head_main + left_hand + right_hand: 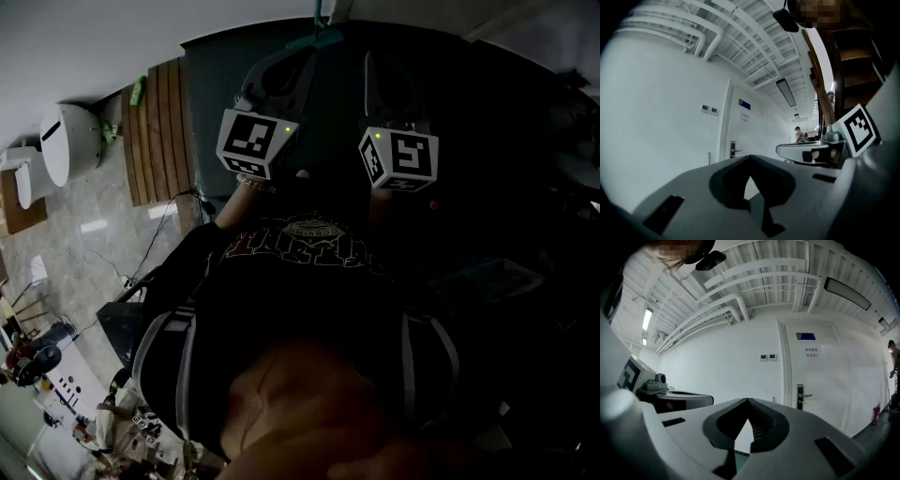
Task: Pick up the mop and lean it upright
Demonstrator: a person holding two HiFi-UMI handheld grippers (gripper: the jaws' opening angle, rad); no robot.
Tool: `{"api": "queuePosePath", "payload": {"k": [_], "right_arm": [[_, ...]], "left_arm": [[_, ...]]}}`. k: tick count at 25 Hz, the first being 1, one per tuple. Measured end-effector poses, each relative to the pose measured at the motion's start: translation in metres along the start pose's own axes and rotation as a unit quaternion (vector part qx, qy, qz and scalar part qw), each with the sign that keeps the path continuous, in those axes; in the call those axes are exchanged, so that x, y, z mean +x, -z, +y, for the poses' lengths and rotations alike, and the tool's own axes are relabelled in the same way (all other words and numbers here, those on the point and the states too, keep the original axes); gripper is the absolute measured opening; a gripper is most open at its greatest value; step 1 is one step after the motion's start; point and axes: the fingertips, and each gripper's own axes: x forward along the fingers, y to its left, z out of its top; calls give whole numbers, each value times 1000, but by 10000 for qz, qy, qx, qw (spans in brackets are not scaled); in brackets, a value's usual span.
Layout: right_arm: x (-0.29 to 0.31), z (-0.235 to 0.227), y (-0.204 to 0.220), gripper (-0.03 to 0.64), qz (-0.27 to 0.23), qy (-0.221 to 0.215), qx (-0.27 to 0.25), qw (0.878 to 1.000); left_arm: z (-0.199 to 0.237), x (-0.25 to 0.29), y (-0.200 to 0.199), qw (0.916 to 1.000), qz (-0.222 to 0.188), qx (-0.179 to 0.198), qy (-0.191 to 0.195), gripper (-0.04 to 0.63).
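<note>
No mop shows clearly in any view. A thin pole with a teal piece [319,37] stands at the head view's top edge; I cannot tell what it is. Both grippers are held up close in front of the person's dark shirt [309,244], pointing away from the body. My left gripper [281,80] rises from its marker cube [255,142]; in its own view the left gripper [750,158] is shut with its jaws meeting at the tip, nothing between them. My right gripper [389,84], above its cube [401,157], is shut and empty too, as the right gripper view [748,401] shows.
A white door with a metal handle [801,395] and white walls lie ahead of both grippers. A wooden slat panel [157,131], a white rounded appliance [66,141] and cables on the pale floor [84,253] lie to the left. A person [799,133] stands far down the hall.
</note>
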Motion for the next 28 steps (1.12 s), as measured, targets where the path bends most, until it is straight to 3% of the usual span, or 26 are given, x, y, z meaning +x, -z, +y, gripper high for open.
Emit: {"api": "queuePosePath", "payload": {"k": [6, 14, 28], "right_arm": [[9, -8, 4, 18, -108, 61, 211, 9997], [53, -20, 10, 18, -63, 110, 86, 9999], [207, -45, 15, 18, 131, 216, -73, 9997]], "left_arm": [[2, 12, 6, 10000, 26, 17, 79, 38], [40, 45, 18, 9998, 131, -33, 128, 38], [158, 148, 13, 9985, 182, -88, 503, 38]]}}
